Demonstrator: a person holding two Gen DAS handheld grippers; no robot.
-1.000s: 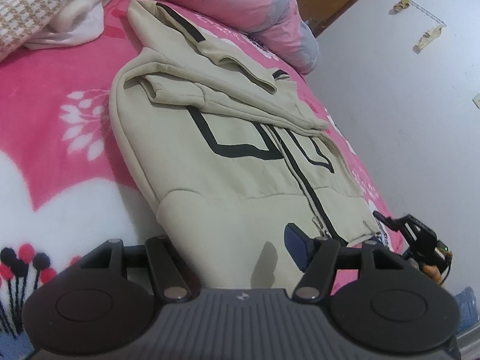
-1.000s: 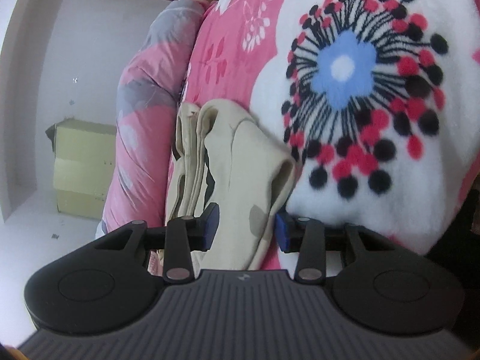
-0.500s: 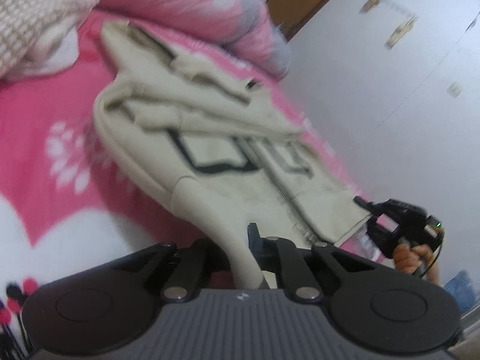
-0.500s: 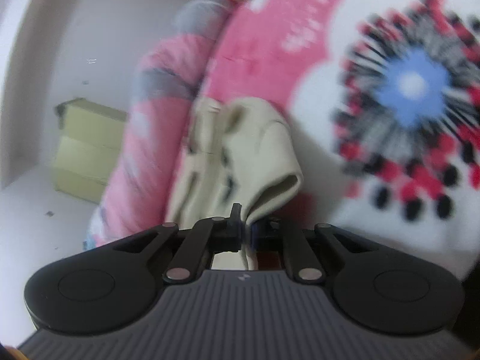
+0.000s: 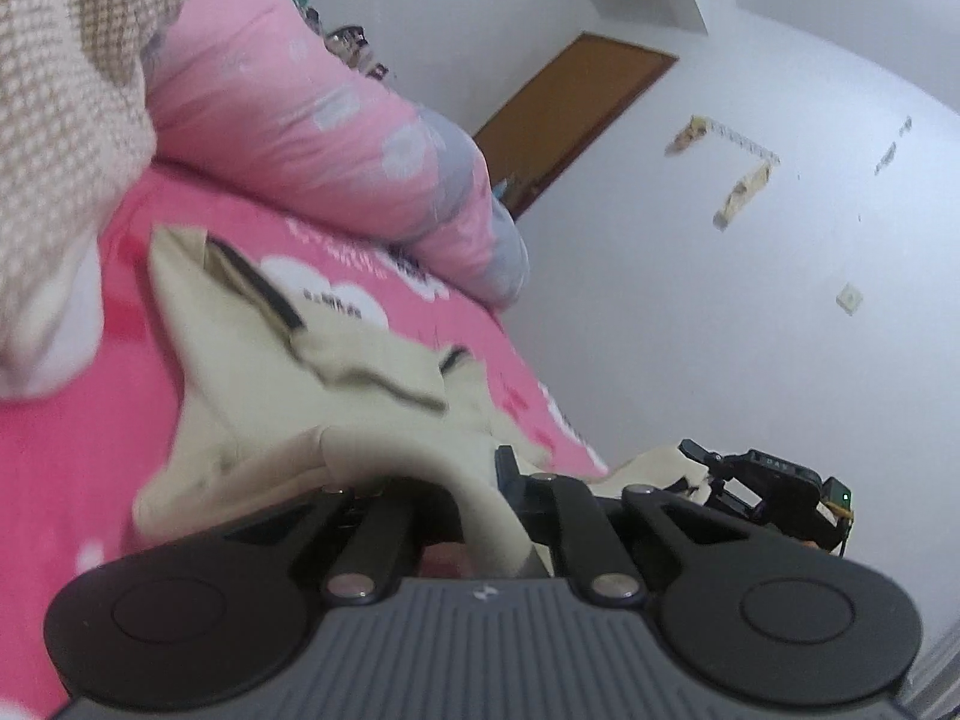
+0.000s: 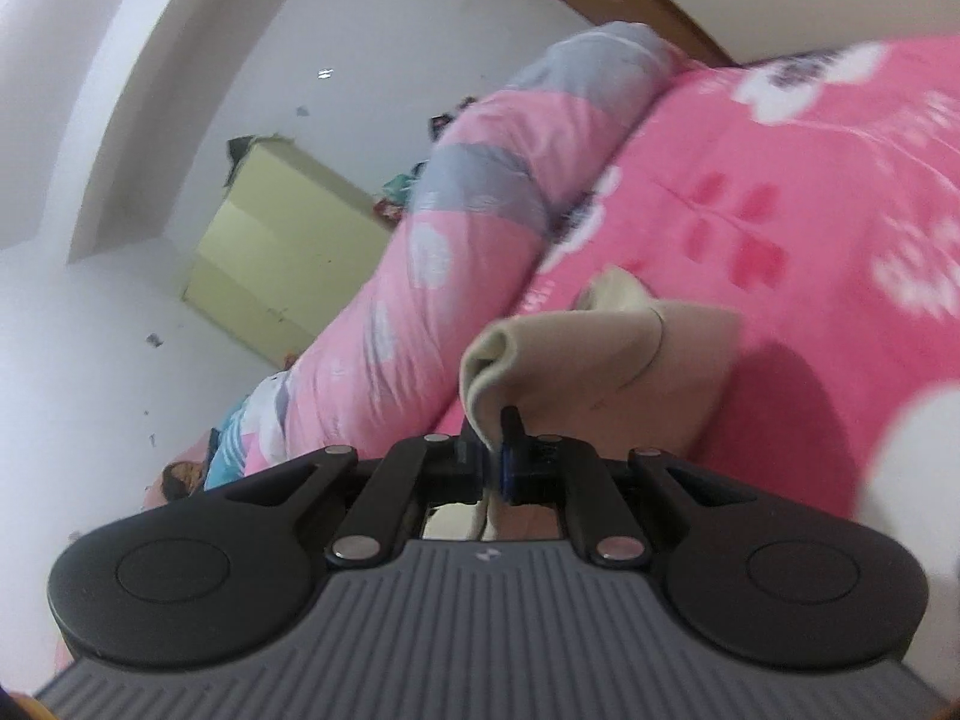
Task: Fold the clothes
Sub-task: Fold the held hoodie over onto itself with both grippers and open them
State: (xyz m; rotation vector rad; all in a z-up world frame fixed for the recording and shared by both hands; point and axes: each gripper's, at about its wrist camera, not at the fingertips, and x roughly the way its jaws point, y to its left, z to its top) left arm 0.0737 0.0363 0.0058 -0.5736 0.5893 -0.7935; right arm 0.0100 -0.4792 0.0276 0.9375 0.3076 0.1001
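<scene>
Pink floral bedding (image 5: 72, 438) carried the beige hoodie (image 5: 360, 384). Its hem was pinched in the left gripper (image 5: 474, 504) and, further right, the right gripper (image 6: 495, 456), lifted mid-fold; next, probably carrying it toward the hood.

Home bedroom: pink floral bed (image 5: 72, 456), rolled quilt (image 6: 456, 204), wooden door (image 5: 570, 120).

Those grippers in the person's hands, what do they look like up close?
Each is matte black, with a ribbed grey body bearing a small logo, two round black discs, jointed link arms with silver rivets, and blue-padded fingers. The left gripper and right gripper look identical.
</scene>
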